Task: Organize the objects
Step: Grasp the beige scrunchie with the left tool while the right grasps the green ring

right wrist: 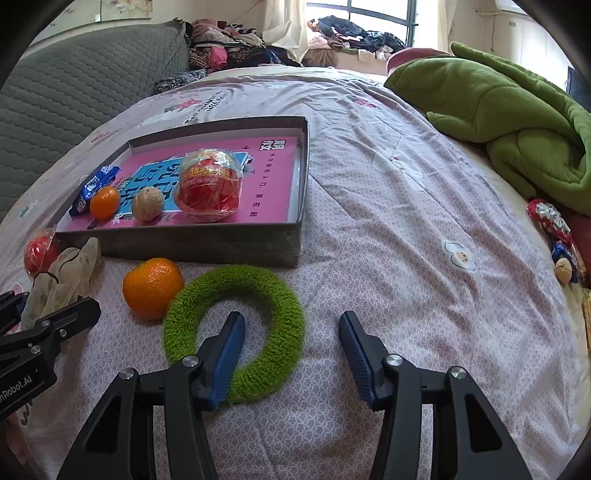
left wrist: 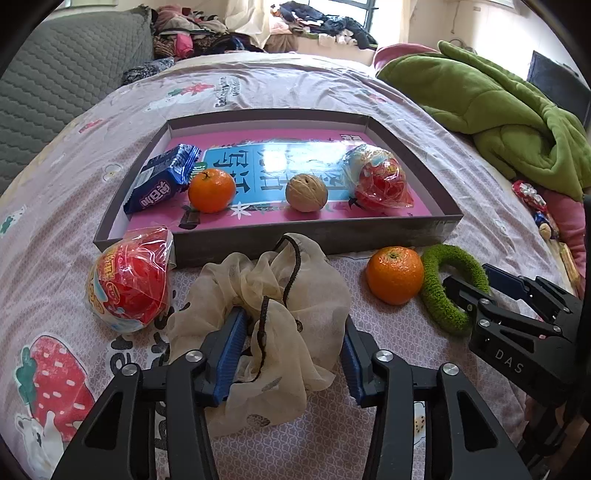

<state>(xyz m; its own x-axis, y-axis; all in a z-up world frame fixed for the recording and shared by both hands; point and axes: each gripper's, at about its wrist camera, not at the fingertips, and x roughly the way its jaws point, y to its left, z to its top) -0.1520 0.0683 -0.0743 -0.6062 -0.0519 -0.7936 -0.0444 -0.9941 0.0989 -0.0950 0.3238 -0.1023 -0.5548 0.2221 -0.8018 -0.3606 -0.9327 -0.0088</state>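
On the bedspread my left gripper sits wide open around the beige mesh pouch, right gripper open astride the green ring's rim.

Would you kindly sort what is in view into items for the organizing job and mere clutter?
Job: tray, beige pouch, loose orange, green ring, red snack ball, left gripper, right gripper.
Clutter: green blanket, clothes pile.
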